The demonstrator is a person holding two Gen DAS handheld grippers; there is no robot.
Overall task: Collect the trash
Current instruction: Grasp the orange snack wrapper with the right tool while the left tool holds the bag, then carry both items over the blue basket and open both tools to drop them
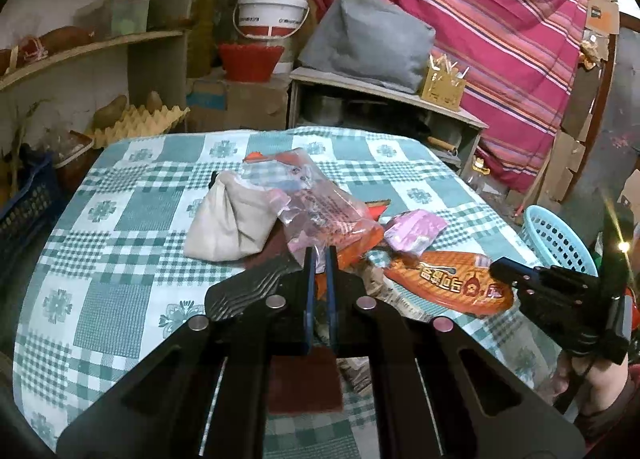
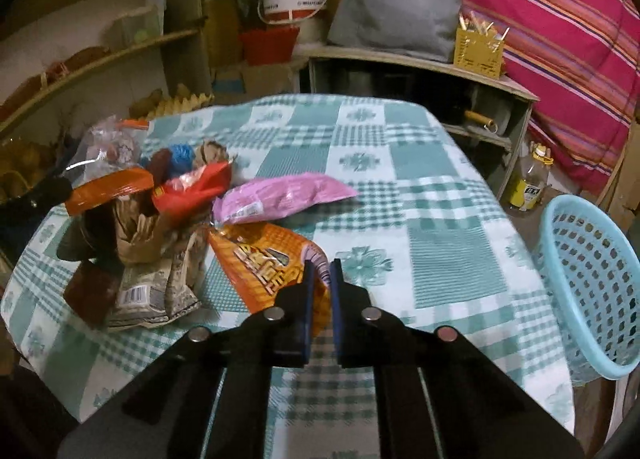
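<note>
A heap of trash lies on the green checked tablecloth point(image 2: 440, 259). My left gripper point(image 1: 319, 257) is shut on the edge of a clear plastic bag point(image 1: 316, 199) with orange packaging inside. An orange snack wrapper point(image 2: 260, 259) lies flat at the heap's right side, and my right gripper point(image 2: 321, 269) is shut on its near corner. In the left wrist view the right gripper point(image 1: 496, 265) meets the wrapper's point(image 1: 448, 279) right end. A pink packet point(image 2: 280, 195) lies just behind the wrapper. The light blue basket point(image 2: 592, 259) stands off the table's right edge.
A beige pouch point(image 1: 228, 219), brown paper point(image 2: 140, 235), a red wrapper point(image 2: 192, 187), a crumpled barcode wrapper point(image 2: 144, 291) and a dark brown pad point(image 2: 90, 291) fill the heap. Shelves, a white bucket point(image 1: 272, 13) and a low cabinet point(image 2: 500, 99) stand behind the table.
</note>
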